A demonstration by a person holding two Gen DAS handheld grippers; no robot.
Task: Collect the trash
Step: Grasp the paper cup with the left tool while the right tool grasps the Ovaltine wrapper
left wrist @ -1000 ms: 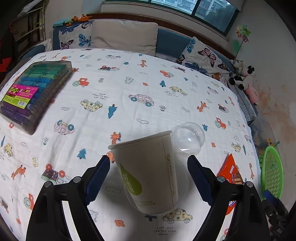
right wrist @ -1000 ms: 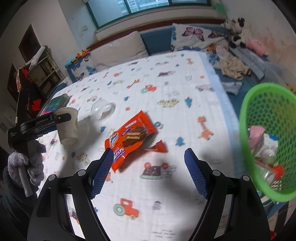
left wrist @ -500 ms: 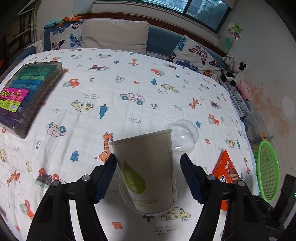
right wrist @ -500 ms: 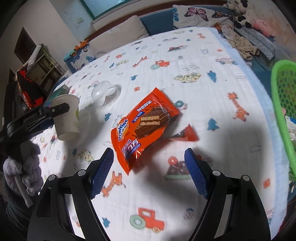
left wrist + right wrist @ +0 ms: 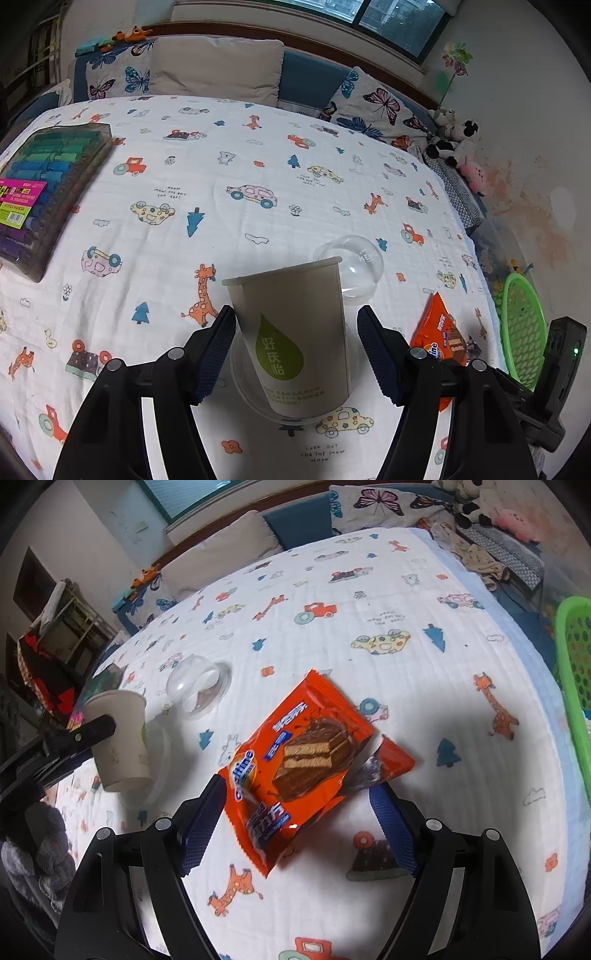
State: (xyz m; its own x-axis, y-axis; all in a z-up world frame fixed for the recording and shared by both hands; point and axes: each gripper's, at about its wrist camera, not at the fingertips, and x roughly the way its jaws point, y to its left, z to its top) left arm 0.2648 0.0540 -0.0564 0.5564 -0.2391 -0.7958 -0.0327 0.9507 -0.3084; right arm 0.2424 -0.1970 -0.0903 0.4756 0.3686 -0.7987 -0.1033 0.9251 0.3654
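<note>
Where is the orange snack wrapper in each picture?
Left wrist view: the orange snack wrapper lies at lower right, partly hidden behind the left tool's right finger, near the green basket.
Right wrist view: the wrapper lies in the middle, between the open fingers of the right tool.
Shared landmark: the paper cup beside the clear dome lid.

black tongs point(image 5: 295, 350), blue ribbed pads point(image 5: 216, 354), silver screws

left hand-held gripper point(image 5: 295, 347) narrowed around paper cup point(image 5: 291, 332), right hand-held gripper point(image 5: 295, 823) nearer orange wrapper point(image 5: 291, 760)
</note>
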